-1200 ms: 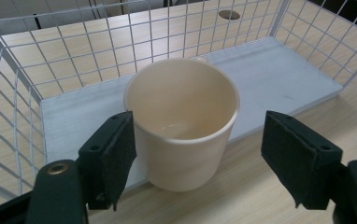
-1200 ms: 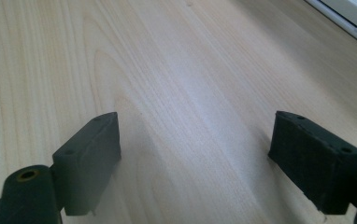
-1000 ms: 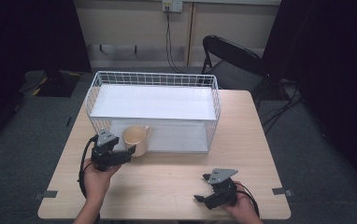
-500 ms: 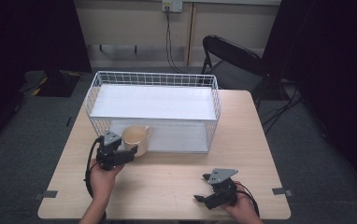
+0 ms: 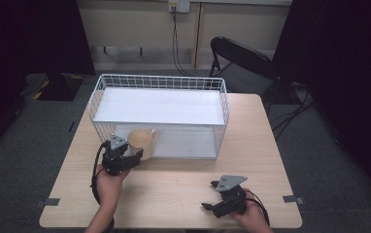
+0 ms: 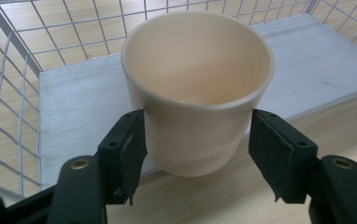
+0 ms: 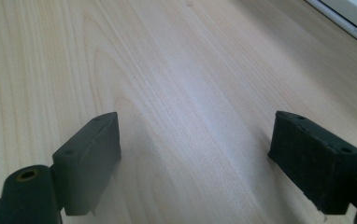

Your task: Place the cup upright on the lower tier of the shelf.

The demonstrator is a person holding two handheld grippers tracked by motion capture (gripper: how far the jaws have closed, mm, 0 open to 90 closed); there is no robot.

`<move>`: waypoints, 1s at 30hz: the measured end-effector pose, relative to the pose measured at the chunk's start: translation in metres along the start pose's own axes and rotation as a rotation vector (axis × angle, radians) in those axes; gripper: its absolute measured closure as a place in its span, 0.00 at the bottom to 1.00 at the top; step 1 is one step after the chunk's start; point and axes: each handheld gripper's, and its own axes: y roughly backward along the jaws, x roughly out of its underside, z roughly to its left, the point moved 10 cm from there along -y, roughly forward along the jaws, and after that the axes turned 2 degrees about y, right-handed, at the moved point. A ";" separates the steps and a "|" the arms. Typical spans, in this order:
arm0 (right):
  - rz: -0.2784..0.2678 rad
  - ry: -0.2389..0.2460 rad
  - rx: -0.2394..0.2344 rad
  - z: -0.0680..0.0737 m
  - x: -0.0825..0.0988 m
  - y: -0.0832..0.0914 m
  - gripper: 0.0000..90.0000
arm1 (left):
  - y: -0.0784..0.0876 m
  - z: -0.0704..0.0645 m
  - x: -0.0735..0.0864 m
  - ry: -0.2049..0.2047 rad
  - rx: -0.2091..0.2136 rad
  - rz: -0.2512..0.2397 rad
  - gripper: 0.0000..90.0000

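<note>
While closing: keep left gripper (image 6: 195,140) centred on cup (image 6: 197,88), pads level.
Cup: upright at table's (image 5: 174,189) near-left, touching basket (image 5: 159,82) front.
Left jaws: apart, straddling cup, unclamped.
Right gripper (image 5: 212,201): jaws apart, idle near table's front edge.

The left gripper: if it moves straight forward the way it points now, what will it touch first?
Most likely the cream cup. The left gripper has its jaws open around the cup's lower body, so the cup wall lies directly ahead. Behind the cup is the white wire basket.
</note>
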 end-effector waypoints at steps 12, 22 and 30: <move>0.000 0.000 0.000 0.000 0.000 0.000 0.17 | -0.005 0.001 0.000 0.026 0.000 -0.001 0.47; 0.000 0.000 0.000 0.000 0.000 0.000 0.17 | -0.006 0.003 -0.002 0.025 -0.005 -0.004 0.53; 0.000 0.000 0.000 0.000 0.000 0.000 0.17 | -0.007 0.003 -0.002 0.023 -0.012 -0.001 0.55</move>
